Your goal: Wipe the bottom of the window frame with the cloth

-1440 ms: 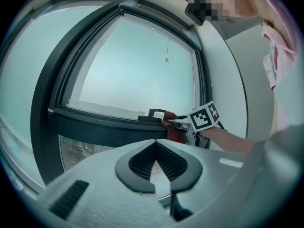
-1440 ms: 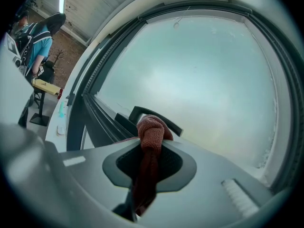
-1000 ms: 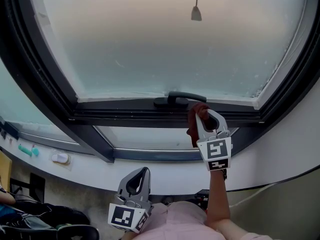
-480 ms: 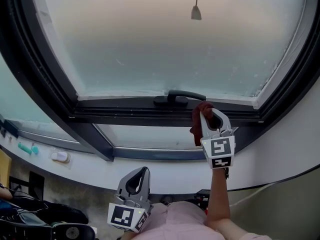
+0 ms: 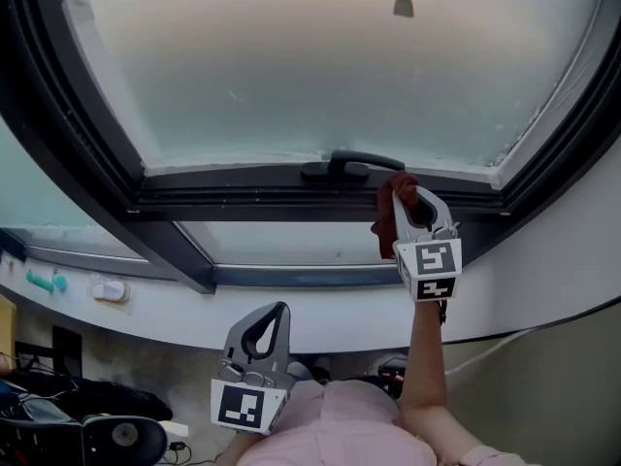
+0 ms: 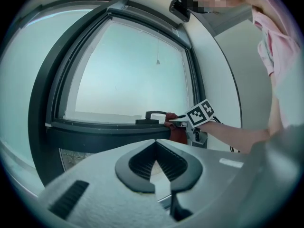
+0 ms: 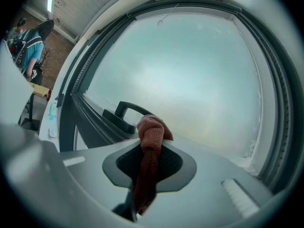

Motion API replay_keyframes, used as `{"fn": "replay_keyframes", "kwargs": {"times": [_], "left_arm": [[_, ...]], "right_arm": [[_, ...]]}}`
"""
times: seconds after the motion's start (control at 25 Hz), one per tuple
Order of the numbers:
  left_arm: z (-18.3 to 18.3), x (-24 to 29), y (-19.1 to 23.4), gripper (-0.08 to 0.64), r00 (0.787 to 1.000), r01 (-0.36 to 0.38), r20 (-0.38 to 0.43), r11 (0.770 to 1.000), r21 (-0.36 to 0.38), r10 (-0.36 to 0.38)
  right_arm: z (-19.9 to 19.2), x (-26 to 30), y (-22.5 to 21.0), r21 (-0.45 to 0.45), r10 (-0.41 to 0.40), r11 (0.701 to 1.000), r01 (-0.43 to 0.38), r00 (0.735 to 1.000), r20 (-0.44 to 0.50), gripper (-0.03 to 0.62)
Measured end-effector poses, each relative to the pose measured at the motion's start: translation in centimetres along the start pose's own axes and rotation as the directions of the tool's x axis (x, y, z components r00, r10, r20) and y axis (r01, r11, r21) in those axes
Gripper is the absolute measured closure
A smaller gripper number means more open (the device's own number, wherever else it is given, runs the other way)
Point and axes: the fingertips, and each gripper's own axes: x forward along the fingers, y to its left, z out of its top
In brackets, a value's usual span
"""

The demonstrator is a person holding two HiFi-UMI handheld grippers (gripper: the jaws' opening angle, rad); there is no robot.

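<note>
**Cloth at bottom rail, just right of the handle**

- The red-brown cloth [image 5: 390, 208] is bunched into a wad and clamped in the right gripper [image 5: 408, 202]. The jaws are closed on it.
- In the right gripper view the wad [image 7: 150, 129] sticks out past the jaw tips, and the rest hangs down between the pads of the right gripper [image 7: 149, 161].
- The wad sits at the bottom rail of the window frame [image 5: 233, 207], just right of the black handle [image 5: 349, 168]. It looks to be against the rail, but I can't confirm contact.
- The person's forearm [image 5: 425, 357] runs from the near edge up to that gripper.
- The left gripper [image 5: 275, 311] is held low and near, close to the pink shirt [image 5: 340, 425] and well apart from the frame.
- In its own view the left gripper [image 6: 156, 148] has its jaws together with nothing between them. The cloth [image 6: 178, 127] and handle show beyond it, far right.
- Frosted glass [image 5: 320, 66] fills the frame above the rail, and a small cord weight [image 5: 404, 6] hangs at the far top.
- A second lower pane [image 5: 291, 246] sits under the rail.
- The white sill [image 5: 320, 323] curves along the near side. At its far left are a teal item [image 5: 44, 282] and a white item [image 5: 110, 290], both too small to identify.
</note>
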Motion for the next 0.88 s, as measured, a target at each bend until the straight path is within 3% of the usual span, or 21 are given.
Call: {"fn": "replay_keyframes", "kwargs": {"times": [0.16,0.36,0.52,0.88], "left_arm": [[1.9,0.8,2.0,0.565,0.999,0.006,0.052,1.000,-0.014,-0.006],[0.7,-1.0,2.8,0.565,0.998,0.070,-0.005,0.997,0.027,-0.069],[0.5,-1.9,4.1,0.565,0.995,0.096,-0.015,0.995,0.019,-0.096],[0.1,-3.7,6.1,0.565,0.997,0.073,-0.004,0.997,0.006,-0.073]], "right_arm": [[0.9,1.4,-0.4,-0.002,-0.022,1.000,0.022,1.000,0.007,0.531],[-0.2,0.4,0.0,-0.023,-0.073,0.997,0.072,0.996,-0.047,0.531],[-0.1,0.1,0.1,-0.013,-0.097,0.995,0.096,0.993,-0.061,0.531],[-0.6,0.2,-0.1,-0.021,-0.092,0.996,0.090,0.992,-0.085,0.531]]}}
